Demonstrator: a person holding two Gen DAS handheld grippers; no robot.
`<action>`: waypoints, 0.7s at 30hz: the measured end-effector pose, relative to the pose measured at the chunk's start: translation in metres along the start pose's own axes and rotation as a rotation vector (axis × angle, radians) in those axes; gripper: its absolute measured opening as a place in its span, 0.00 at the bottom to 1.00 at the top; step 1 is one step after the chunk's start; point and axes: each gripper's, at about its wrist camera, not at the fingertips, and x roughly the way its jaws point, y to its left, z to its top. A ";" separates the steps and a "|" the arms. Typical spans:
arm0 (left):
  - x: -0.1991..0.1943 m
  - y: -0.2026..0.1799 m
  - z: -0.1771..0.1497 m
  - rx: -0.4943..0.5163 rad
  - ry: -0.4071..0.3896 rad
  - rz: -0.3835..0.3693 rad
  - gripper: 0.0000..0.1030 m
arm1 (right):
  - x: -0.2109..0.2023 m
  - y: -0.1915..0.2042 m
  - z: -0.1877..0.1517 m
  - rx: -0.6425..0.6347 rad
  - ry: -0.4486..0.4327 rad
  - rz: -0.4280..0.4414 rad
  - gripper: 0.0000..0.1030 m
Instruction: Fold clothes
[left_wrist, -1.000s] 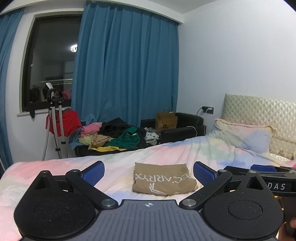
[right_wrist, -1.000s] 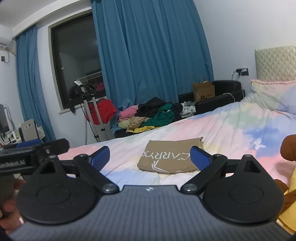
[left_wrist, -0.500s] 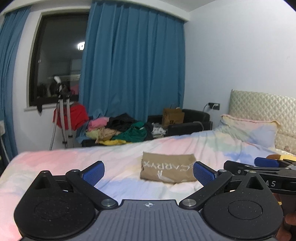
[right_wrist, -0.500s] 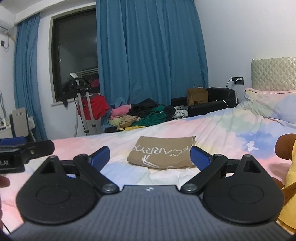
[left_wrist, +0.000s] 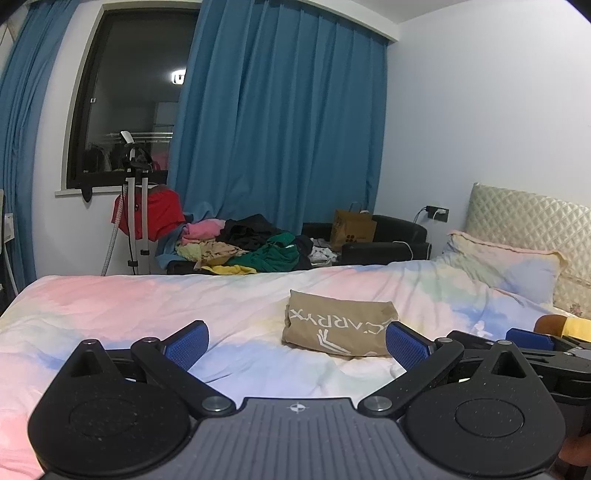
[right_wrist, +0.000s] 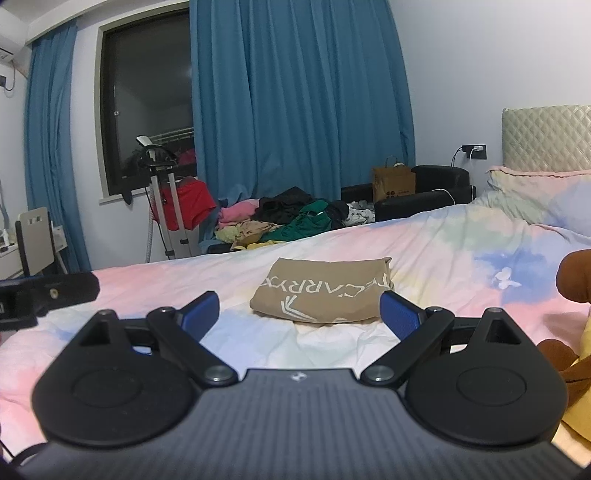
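Tan cotton, by the look of it: the shirt (left_wrist: 340, 328) lay folded into a flat packet on the bed (left_wrist: 147, 306), white lettering up, at about 1 o'clock from the left gripper (left_wrist: 295, 341) and near 12 o'clock from the right gripper (right_wrist: 297, 310). Both grippers stood with fingers wide apart and held nothing. Each hung just short of the packet's near edge, not touching it. In the right view the shirt sat in the gap between the blue pads (right_wrist: 397, 310); in the left view it sat closer to the right-hand pad (left_wrist: 406, 345).

I judged the shirt light, soft and limp. It had no stiffness of its own, so a pinch at one corner would likely let the layers slide and the fold fall open. The fabric looked matte and not slippery, and nothing about it seemed fragile. The better hold, in my view, was on the near folded edge, one gripper toward each end, pads biting through all layers at once. The quilt beneath was soft too, and a deep bite could catch the bedcover along with the shirt.

At 11 o'clock, well apart beyond the bed, a heap (left_wrist: 251, 251) of loose clothes waited on a dark sofa. Something brown and yellow (right_wrist: 576, 332) lay at 3 o'clock; I could not tell what it was.
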 end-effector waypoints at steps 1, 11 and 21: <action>0.000 0.000 -0.001 0.004 0.002 0.002 1.00 | 0.000 -0.001 0.000 0.003 0.003 -0.001 0.92; 0.004 -0.005 -0.005 0.013 0.017 0.008 1.00 | 0.002 0.001 0.001 -0.005 0.011 -0.008 0.92; 0.003 -0.002 -0.007 0.007 0.023 0.030 1.00 | 0.001 0.004 -0.001 -0.016 0.017 -0.016 0.92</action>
